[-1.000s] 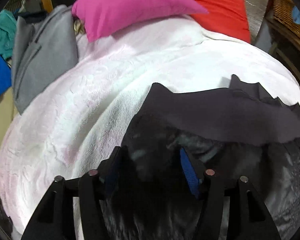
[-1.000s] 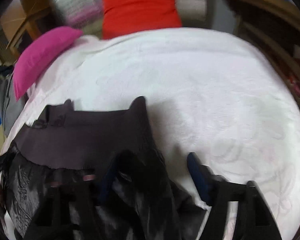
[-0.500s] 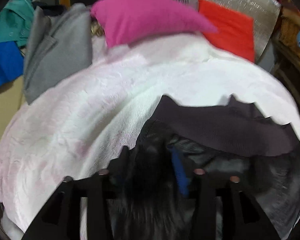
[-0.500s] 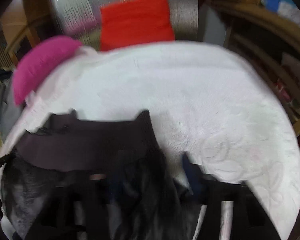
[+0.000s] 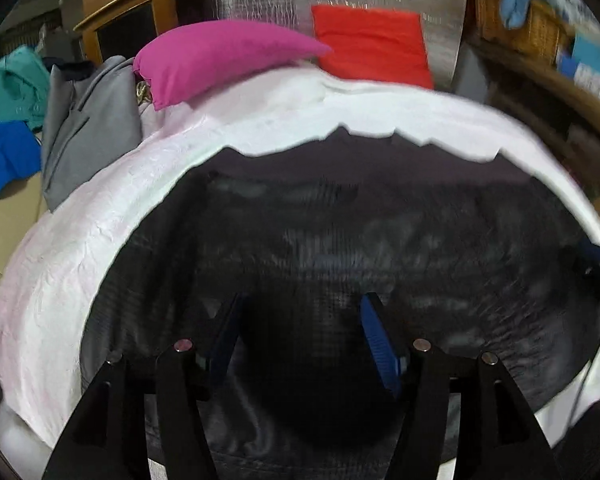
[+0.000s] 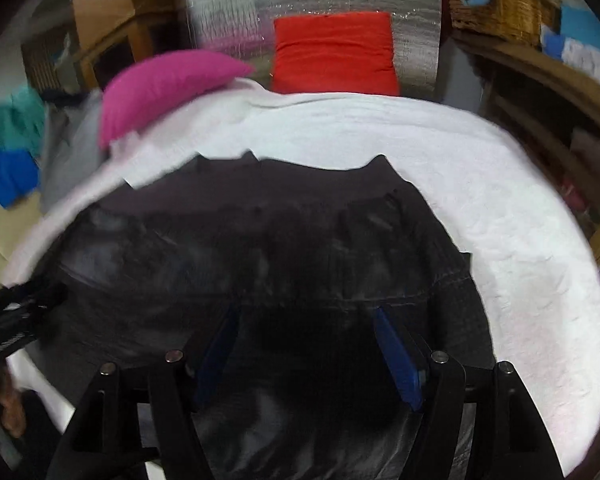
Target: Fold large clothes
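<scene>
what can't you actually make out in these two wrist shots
- Near edge of the dark garment: both views, hidden behind the gripper frames and cut off by the bottom edge.
- Garment type and its seams: motion blur smears both views.
- Whether the left gripper, jaws opening, or right gripper touches the fabric: dark cloth between the fingers, contact unclear.
- Contents of the wicker basket: right wrist view, blurred, cut by the top edge.

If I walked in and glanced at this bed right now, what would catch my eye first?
Probably the big black garment spread across the white bedspread, filling the foreground of both views. Next, the two bright cushions at the bed's far end: a pink pillow on the left and a red cushion propped against a silvery panel.
</scene>
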Demonstrator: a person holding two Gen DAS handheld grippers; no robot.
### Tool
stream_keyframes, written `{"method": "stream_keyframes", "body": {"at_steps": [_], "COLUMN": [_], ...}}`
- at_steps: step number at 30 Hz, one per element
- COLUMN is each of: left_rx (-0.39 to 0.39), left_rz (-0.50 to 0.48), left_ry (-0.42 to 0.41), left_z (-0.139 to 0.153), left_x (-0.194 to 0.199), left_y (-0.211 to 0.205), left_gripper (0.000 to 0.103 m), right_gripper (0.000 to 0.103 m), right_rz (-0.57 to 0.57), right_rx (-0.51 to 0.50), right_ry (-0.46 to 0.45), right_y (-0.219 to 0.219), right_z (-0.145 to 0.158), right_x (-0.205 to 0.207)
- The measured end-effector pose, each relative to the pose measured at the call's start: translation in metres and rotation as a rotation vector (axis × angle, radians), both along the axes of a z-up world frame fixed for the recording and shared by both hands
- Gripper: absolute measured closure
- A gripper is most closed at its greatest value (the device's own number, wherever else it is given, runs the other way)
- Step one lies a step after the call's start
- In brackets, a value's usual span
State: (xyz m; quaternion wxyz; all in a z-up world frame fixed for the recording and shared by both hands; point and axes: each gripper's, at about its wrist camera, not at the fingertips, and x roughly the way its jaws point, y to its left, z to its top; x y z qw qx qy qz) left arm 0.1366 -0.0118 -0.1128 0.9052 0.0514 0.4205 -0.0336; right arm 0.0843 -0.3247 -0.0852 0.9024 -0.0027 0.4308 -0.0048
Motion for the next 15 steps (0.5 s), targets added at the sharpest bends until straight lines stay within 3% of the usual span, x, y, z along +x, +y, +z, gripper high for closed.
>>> {"method": "stream_keyframes", "body": {"at_steps": [5,10,15], "left_rx": [0.074,0.061,0.043], "left_rz": [0.001,0.004,0.013], "left_ry": [0.034,0.049,0.044], "left_z": [-0.014,-0.011,0.000], "left_x": [0.008,0.011,0.002], "left_y": [-0.009,-0.005,0.001], "left_gripper": [0.035,0.035,0.035], "right_gripper": [0.023,0.022,0.021], "right_rz": [-0.041,-0.060,-0.037], "right_rx": [-0.037,-0.013,0.039], "right_ry": [0.037,0.028,-0.039], "right_y": [-0.008,-0.012,-0.009], "right_z": [-0.016,-0.009,0.012], "right_x": [0.010,0.007,-0.023]}}
